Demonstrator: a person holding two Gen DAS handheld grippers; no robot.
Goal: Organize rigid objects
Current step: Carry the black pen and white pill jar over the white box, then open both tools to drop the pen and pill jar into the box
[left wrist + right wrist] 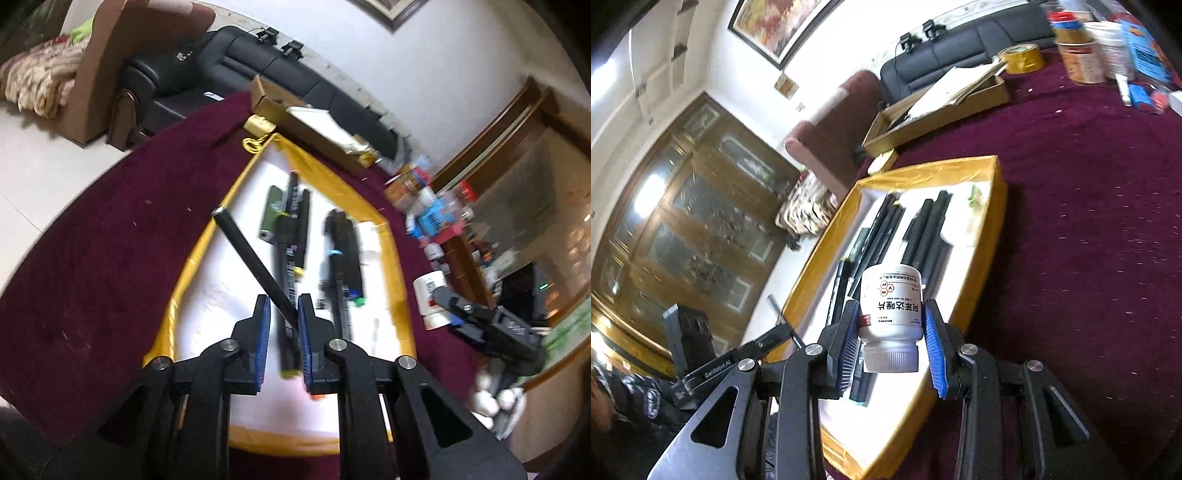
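1. left gripper (282,306): jaws narrow, pinching the near end of a thin black rod (255,258). the rod runs forward and to the left from the pads, silver-capped tip out over the yellow rim of the gold-edged tray (207,251).
2. right gripper (892,325): blue pads clamped on the sides of a white pill bottle (891,306), held over the tray's near part.
3. bottle axis lies along the fingers: ribbed cap toward the camera, base pointing ahead, label upside down.
4. rod's long axis crosses the black sticks (295,221) lying lengthwise in the tray, ahead of the left pads.
5. judgement: step in hand is placing both items in the tray. swing the rod parallel to the sticks first, lower it into the white gap left of them, then release.
6. set the bottle on bare lining, clear of the sticks, so it cannot roll.
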